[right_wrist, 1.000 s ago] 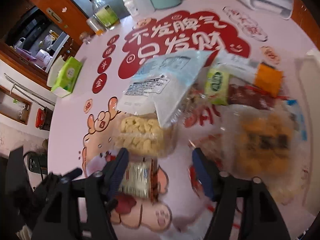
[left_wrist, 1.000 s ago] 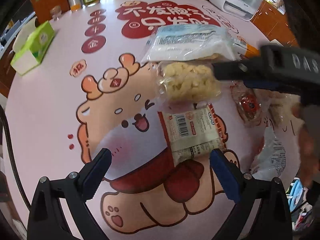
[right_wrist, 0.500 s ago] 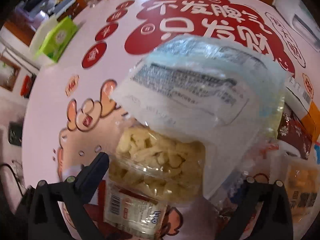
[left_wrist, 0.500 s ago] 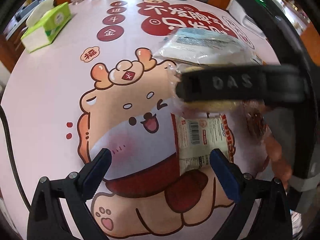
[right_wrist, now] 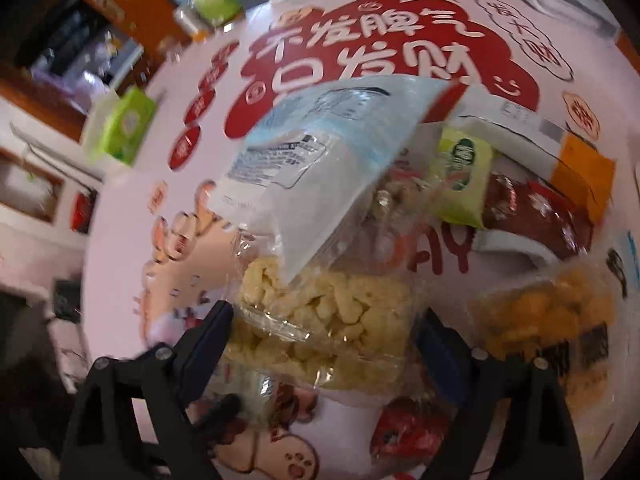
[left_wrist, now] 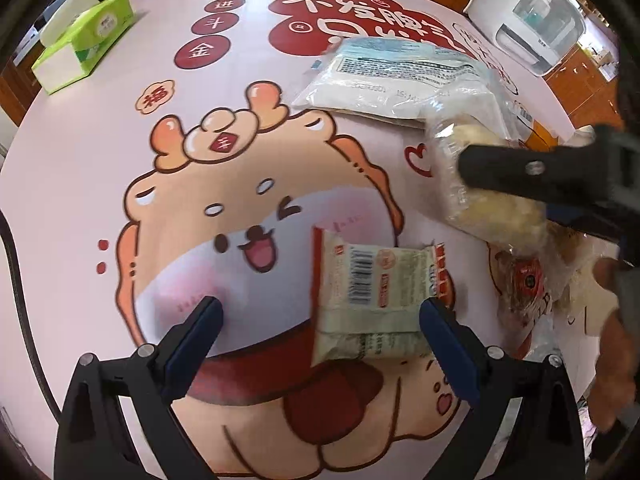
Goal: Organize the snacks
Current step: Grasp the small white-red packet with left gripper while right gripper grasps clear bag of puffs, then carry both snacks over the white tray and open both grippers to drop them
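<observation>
A clear bag of yellow puffs [right_wrist: 328, 312] fills the gap of my right gripper [right_wrist: 324, 320]. Its jaws are closing and both pads touch the bag's sides. In the left wrist view that bag [left_wrist: 500, 216] sits tilted under a black finger of the right gripper [left_wrist: 520, 176]. A big white-and-blue bag [right_wrist: 320, 168] overlaps the puffs bag's top edge. My left gripper [left_wrist: 320, 312] points down, open and holding nothing. A small barcoded packet [left_wrist: 372, 292] lies flat on the cartoon tablecloth [left_wrist: 100, 160], close to the left gripper's right finger.
More snacks crowd the right side: a green packet [right_wrist: 464, 172], a dark red packet [right_wrist: 532, 216], a bag of orange pieces [right_wrist: 548, 312]. A green tissue box [left_wrist: 84, 44] sits far left, bottles along the back, a white appliance [left_wrist: 532, 12] far right. A hand [left_wrist: 616, 344] shows at right.
My right gripper came down over the puffs bag and took hold of it; the bag has shifted right and tilted. My left gripper moved closer to the barcoded packet.
</observation>
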### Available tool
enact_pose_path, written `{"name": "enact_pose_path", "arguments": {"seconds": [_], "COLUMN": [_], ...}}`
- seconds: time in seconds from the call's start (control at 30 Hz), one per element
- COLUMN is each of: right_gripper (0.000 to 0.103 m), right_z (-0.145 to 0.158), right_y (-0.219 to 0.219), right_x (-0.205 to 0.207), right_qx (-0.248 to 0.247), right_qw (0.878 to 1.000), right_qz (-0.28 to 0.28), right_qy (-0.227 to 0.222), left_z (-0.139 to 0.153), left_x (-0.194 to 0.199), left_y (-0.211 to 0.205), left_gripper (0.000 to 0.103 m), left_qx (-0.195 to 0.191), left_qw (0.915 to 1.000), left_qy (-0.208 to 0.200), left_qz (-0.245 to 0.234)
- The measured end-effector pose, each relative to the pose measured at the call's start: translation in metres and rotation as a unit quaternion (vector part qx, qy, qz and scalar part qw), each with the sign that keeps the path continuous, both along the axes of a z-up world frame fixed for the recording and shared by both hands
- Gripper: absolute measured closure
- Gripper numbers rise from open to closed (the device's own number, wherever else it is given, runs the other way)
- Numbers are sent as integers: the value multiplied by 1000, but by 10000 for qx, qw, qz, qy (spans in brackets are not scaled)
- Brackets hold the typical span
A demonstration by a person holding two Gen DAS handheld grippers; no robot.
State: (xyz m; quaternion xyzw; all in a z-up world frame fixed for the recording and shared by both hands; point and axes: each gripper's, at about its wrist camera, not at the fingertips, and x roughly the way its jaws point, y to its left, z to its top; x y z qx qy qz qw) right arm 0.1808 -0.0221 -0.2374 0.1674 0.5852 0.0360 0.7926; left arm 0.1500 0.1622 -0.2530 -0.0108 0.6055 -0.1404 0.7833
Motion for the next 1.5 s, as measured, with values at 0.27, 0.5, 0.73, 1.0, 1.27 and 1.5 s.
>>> {"name": "enact_pose_path", "arguments": {"seconds": [0.27, 0.5, 0.73, 1.0, 1.27, 1.5], "right_gripper": [14, 14, 14, 15, 15, 15], "right_z": [13, 32, 56, 66, 75, 100], "right_y": [-16, -27, -33, -42, -49, -62], "right_x": [-19, -46, -70, -109, -142, -160], "right_qx": [291, 446, 255, -15, -187, -421], "right_qw": [9988, 9969, 9954, 9938, 9920, 9888], "right_qz": [-353, -511, -613, -886, -1084, -1103], "right_qy": [-202, -404, -683, -675, -624, -913], "left_z": [-3, -9, -9, 8, 45, 115], "left_x": [8, 6, 4, -6, -37, -70], "left_y": [-22, -52, -72, -84, -82, -87], "left_gripper": [3, 3, 17, 91, 90, 90], "left_qx": [381, 631, 830, 537, 363, 177], "left_qw": [9991, 9978, 9962, 9959, 9926, 9825], "left_qy": [68, 212, -31, -132, -571, -1180], "left_qz": [200, 80, -253, -710, -1012, -1431]}}
